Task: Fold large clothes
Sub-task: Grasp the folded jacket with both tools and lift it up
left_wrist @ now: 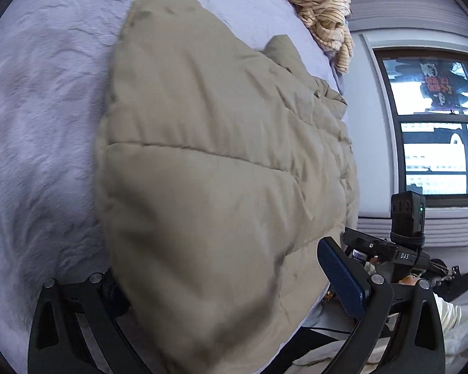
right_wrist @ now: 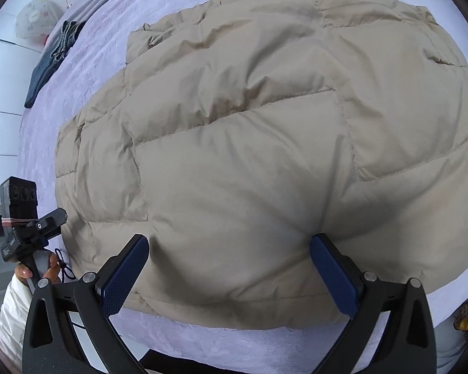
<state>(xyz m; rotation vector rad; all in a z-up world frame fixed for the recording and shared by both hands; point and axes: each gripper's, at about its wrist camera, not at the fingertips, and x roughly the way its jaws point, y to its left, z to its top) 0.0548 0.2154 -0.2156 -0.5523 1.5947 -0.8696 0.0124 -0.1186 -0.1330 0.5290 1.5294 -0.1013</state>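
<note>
Jacket (right_wrist: 249, 155) first: your puffy beige one lies spread across the pale lilac bedcover (right_wrist: 202, 339), quilted panels up, its near hem close to the edge of the bed where you stand.

Your right gripper (right_wrist: 231, 268) sits at that near hem with its jaws wide apart. Both blue pads (right_wrist: 124, 274) press against the padded fabric, one on each side of a bulge of the hem, but they are not closed on it.

Your left gripper (left_wrist: 231, 283) is at the neighbouring edge of the jacket. Its right blue pad (left_wrist: 343, 277) shows clearly and stands free of the fabric; the other finger is buried under a fold of beige cloth that swells toward the lens. The jaws look spread, with jacket filling the gap between them, though whether any fabric is pinched is hard to judge from this angle.

From the right wrist view you can see your left hand (right_wrist: 40, 268) around its handle at the lower left, a white sleeve (right_wrist: 9, 308) below it.

A folded pair of dark jeans (right_wrist: 53, 59) lies on the far side of the bed, well apart from the jacket. A crumpled cream striped garment (left_wrist: 327, 15) sits at another edge of the bed, near a window (left_wrist: 436, 124).
</note>
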